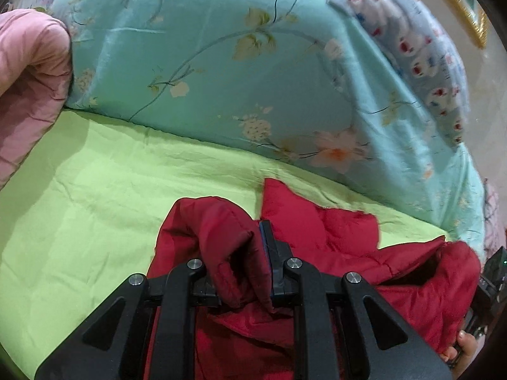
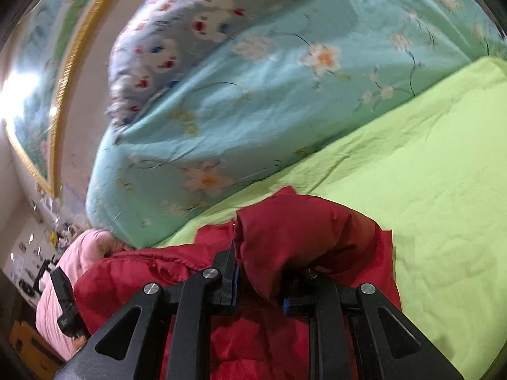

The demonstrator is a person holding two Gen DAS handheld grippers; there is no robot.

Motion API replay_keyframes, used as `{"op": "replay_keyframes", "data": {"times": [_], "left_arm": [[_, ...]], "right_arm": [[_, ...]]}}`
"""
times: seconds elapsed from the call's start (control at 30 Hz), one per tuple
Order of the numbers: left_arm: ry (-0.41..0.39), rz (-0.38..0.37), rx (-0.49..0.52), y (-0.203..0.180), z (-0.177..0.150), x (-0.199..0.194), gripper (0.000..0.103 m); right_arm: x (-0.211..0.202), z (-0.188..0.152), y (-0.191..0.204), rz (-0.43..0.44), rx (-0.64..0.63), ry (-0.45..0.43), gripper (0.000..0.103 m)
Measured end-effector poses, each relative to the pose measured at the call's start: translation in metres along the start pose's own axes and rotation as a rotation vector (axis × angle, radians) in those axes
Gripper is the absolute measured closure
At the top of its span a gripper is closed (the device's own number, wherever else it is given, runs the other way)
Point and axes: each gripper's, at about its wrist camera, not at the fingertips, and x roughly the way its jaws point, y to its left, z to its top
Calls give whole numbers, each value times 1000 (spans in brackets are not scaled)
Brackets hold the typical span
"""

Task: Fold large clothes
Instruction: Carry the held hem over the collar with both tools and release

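A red padded jacket (image 1: 342, 231) lies bunched on the green bed sheet (image 1: 95, 196). My left gripper (image 1: 240, 253) is shut on a puffy fold of the jacket; the fabric covers its left finger, and the right finger shows beside the fold. In the right wrist view my right gripper (image 2: 263, 272) is shut on another thick fold of the red jacket (image 2: 301, 231), which hides its right finger. Both hold the jacket slightly above the sheet (image 2: 427, 174). The other gripper shows at the right edge of the left wrist view (image 1: 488, 285).
A turquoise floral quilt (image 1: 221, 63) is piled across the back of the bed, with a blue patterned pillow (image 1: 421, 57) on it. A pink quilt (image 1: 28, 88) sits at the left. A gold picture frame (image 2: 63, 95) hangs on the wall.
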Motion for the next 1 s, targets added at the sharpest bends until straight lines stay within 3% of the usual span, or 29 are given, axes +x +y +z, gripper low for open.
{"op": "replay_keyframes", "data": {"times": [0.37, 0.67, 0.83, 1.0], "left_arm": [[92, 110, 42, -12, 28, 83, 87], [161, 116, 27, -1, 24, 129, 83], [173, 63, -33, 11, 26, 127, 79], [140, 43, -12, 14, 29, 108, 75]], "right_arm": [[74, 30, -26, -99, 50, 50, 86], [110, 27, -42, -156, 45, 83, 86], [115, 26, -51, -146, 67, 90, 85], [123, 28, -45, -158, 53, 96, 85]]}}
